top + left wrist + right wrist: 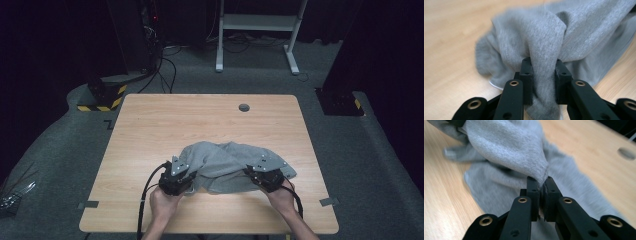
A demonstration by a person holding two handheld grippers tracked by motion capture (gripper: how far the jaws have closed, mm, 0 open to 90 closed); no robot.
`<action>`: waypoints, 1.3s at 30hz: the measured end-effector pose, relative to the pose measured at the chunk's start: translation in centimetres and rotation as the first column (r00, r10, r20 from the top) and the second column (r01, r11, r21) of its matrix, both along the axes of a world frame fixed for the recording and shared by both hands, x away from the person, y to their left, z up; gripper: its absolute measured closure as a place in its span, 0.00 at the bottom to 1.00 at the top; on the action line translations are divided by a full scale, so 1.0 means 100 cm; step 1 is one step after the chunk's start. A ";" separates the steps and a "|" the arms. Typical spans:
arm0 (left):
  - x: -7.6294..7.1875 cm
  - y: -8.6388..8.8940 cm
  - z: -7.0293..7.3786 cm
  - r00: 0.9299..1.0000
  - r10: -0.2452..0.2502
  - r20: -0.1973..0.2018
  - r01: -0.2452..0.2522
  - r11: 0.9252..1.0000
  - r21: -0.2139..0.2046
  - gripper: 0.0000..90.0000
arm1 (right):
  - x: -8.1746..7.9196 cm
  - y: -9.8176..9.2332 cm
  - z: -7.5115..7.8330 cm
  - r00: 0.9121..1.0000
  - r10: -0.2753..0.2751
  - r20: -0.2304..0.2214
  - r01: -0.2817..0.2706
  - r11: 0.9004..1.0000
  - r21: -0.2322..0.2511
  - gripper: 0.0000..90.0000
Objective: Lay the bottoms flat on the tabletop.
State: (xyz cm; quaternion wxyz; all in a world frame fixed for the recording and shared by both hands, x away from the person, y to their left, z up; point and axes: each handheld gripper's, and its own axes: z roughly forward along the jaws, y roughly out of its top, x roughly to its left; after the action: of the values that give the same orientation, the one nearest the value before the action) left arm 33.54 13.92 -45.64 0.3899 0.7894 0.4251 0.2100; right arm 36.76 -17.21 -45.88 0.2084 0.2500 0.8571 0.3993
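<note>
Grey knit garment (pixel 227 162) bunched and rumpled, one thick fold pinched in the left gripper (pixel 543 65), a thinner edge clamped in the right gripper (pixel 542 182), the rest sagging between them.

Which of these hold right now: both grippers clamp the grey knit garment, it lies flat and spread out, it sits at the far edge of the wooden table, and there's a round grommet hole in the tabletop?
1. Both grippers clamp the grey knit garment. True: the left gripper pinches a thick fold, the right gripper a thin edge.
2. The garment lies flat and spread out. False: it is bunched and crumpled between the grippers.
3. It sits at the far edge of the light wooden table. False: it lies toward the near edge, by the person's hands.
4. The tabletop has a round grey grommet hole. True: near the far edge.
</note>
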 end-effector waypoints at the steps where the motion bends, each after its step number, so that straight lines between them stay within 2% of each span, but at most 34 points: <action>1: 0.000 0.001 0.005 1.000 0.002 0.013 -0.002 1.000 -0.010 0.82 | -0.001 0.000 0.006 1.000 -0.003 0.013 0.003 1.000 0.008 0.95; 2: 0.000 0.002 0.010 1.000 0.010 0.027 -0.009 1.000 -0.012 0.82 | 0.000 -0.002 0.017 0.999 -0.013 0.029 0.012 1.000 0.029 0.95; 3: 0.004 0.004 0.014 0.999 0.028 0.041 -0.027 1.000 -0.014 0.82 | 0.002 -0.003 0.021 0.999 -0.022 0.035 0.021 0.999 0.042 0.94; 4: 0.008 0.005 0.014 0.998 0.040 0.038 -0.040 0.999 -0.018 0.81 | 0.005 -0.004 0.024 0.999 -0.032 0.030 0.031 0.998 0.056 0.94; 6: 0.013 0.005 0.012 0.998 0.056 0.036 -0.056 0.998 -0.009 0.80 | 0.017 -0.004 0.025 0.998 -0.054 0.012 0.053 0.997 0.064 0.93; 7: 0.025 0.004 0.003 0.996 0.087 0.015 -0.087 0.996 0.032 0.79 | 0.025 -0.003 0.022 0.998 -0.069 -0.013 0.069 0.996 0.058 0.92; 8: 0.025 0.004 0.003 0.996 0.087 0.015 -0.087 0.996 0.032 0.77 | 0.025 -0.003 0.022 0.998 -0.069 -0.013 0.069 0.996 0.058 0.92; 9: 0.031 0.003 -0.003 0.995 0.099 -0.010 -0.098 0.994 0.049 0.77 | 0.034 0.000 0.016 0.995 -0.086 -0.048 0.088 0.995 0.039 0.90; 10: 0.036 0.002 -0.009 0.993 0.114 -0.029 -0.111 0.992 0.066 0.69 | 0.054 0.004 0.001 0.984 -0.130 -0.123 0.128 0.992 -0.023 0.83; 11: 0.038 0.001 -0.014 0.991 0.123 -0.042 -0.120 0.990 0.075 0.65 | 0.060 0.006 -0.006 0.976 -0.155 -0.152 0.149 0.987 -0.052 0.79; 12: 0.037 0.000 -0.017 0.991 0.127 -0.046 -0.124 0.990 0.072 0.65 | 0.060 0.006 -0.006 0.976 -0.155 -0.152 0.149 0.987 -0.052 0.79; 13: 0.033 0.000 -0.018 0.991 0.126 -0.039 -0.124 0.990 0.062 0.61 | 0.064 0.006 -0.012 0.969 -0.174 -0.175 0.165 0.984 -0.065 0.74; 14: 0.025 0.001 -0.018 0.993 0.115 -0.027 -0.114 0.992 0.060 0.55 | 0.062 0.002 -0.015 0.967 -0.188 -0.172 0.183 0.982 -0.043 0.69; 17: 0.010 0.004 -0.010 0.995 0.096 -0.003 -0.096 0.994 0.048 0.49 | 0.050 -0.007 -0.010 0.975 -0.184 -0.124 0.185 0.983 -0.004 0.64; 18: 0.010 0.004 -0.010 0.995 0.096 -0.003 -0.096 0.994 0.048 0.48 | 0.050 -0.007 -0.010 0.975 -0.184 -0.124 0.185 0.983 -0.004 0.64; 19: 0.000 0.005 -0.003 0.996 0.084 0.014 -0.085 0.996 0.037 0.47 | 0.040 -0.014 -0.004 0.979 -0.187 -0.087 0.189 0.982 0.019 0.63; 20: 0.000 0.005 -0.003 0.996 0.084 0.014 -0.085 0.996 0.037 0.46 | 0.035 -0.019 -0.001 0.980 -0.185 -0.072 0.188 0.982 0.033 0.63; 21: -0.004 0.004 -0.001 0.997 0.076 0.022 -0.077 0.996 0.034 0.46 | 0.035 -0.019 -0.001 0.980 -0.185 -0.072 0.188 0.982 0.033 0.63; 22: -0.013 0.001 0.002 0.998 0.056 0.036 -0.057 0.998 0.029 0.45 | 0.026 -0.027 0.002 0.982 -0.184 -0.050 0.186 0.981 0.050 0.65; 24: -0.016 -0.001 0.002 0.998 0.047 0.034 -0.047 0.999 0.027 0.44 | 0.018 -0.034 0.003 0.983 -0.178 -0.041 0.180 0.982 0.052 0.67; 27: -0.024 -0.018 -0.004 1.000 -0.007 0.020 0.006 1.000 0.029 0.44 | 0.010 -0.038 -0.001 0.985 -0.163 -0.052 0.165 0.985 0.042 0.67; 28: -0.024 -0.018 -0.004 1.000 -0.007 0.020 0.006 1.000 0.029 0.44 | 0.010 -0.038 -0.001 0.985 -0.163 -0.052 0.165 0.985 0.042 0.67; 29: -0.025 -0.023 -0.007 1.000 -0.019 0.010 0.019 1.000 0.025 0.44 | 0.009 -0.036 -0.007 0.986 -0.150 -0.069 0.153 0.988 0.031 0.67; 30: -0.023 -0.033 -0.015 0.999 -0.040 -0.017 0.041 0.999 0.021 0.44 | 0.009 -0.034 -0.011 0.986 -0.144 -0.079 0.147 0.989 0.028 0.66; 32: -0.022 -0.038 -0.019 0.999 -0.047 -0.026 0.047 0.999 0.024 0.44 | 0.009 -0.032 -0.015 0.986 -0.138 -0.090 0.140 0.990 0.023 0.65; 33: -0.021 -0.045 -0.024 0.997 -0.063 -0.038 0.064 0.997 0.031 0.44 | 0.011 -0.028 -0.019 0.985 -0.131 -0.109 0.134 0.991 0.014 0.63; 34: -0.018 -0.055 -0.032 0.996 -0.080 -0.038 0.082 0.995 0.065 0.44 | 0.015 -0.019 -0.027 0.983 -0.125 -0.130 0.125 0.992 -0.015 0.59; 35: -0.017 -0.061 -0.036 0.996 -0.086 -0.040 0.089 0.992 0.090 0.44 | 0.017 -0.015 -0.030 0.983 -0.130 -0.134 0.128 0.992 -0.022 0.57; 38: -0.012 -0.071 -0.047 0.995 -0.088 -0.052 0.094 0.987 0.131 0.44 | 0.025 -0.006 -0.038 0.979 -0.136 -0.153 0.135 0.991 -0.018 0.56; 39: -0.012 -0.071 -0.047 0.995 -0.088 -0.052 0.094 0.987 0.131 0.44 | 0.025 -0.006 -0.038 0.979 -0.136 -0.153 0.135 0.991 -0.018 0.56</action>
State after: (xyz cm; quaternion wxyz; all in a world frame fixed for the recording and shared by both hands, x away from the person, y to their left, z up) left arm 32.38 6.79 -50.37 0.3357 0.8368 0.3825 0.2018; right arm 39.29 -17.77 -49.63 0.1693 0.3371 0.8531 0.3605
